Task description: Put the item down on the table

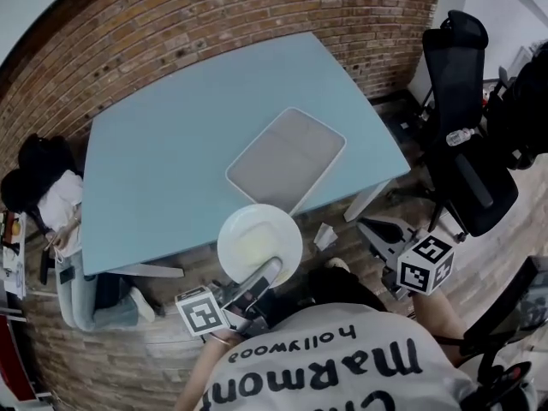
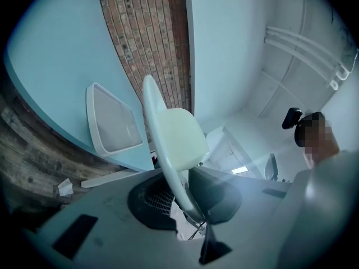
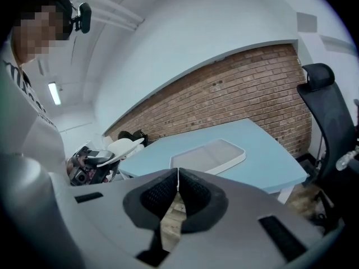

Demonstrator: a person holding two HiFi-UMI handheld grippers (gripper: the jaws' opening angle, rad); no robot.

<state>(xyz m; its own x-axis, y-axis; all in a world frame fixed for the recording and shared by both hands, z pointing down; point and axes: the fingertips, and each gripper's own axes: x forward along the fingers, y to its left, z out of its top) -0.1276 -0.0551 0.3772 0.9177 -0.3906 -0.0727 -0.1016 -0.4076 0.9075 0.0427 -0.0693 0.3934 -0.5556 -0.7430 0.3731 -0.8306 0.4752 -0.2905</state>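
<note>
A round white plate hangs in the air just off the near edge of the light blue table. My left gripper is shut on the plate's near rim. Seen from the left gripper view, the plate stands edge-on, its rim pinched between the jaws of the left gripper. My right gripper is low at the right, off the table, with its marker cube beside it. The right gripper has its pads pressed together and holds nothing. From there the plate shows at the left.
A white rectangular tray lies on the table near its front right side. A black office chair stands to the right of the table. Dark bags and clothes sit at the left. A brick wall runs behind the table.
</note>
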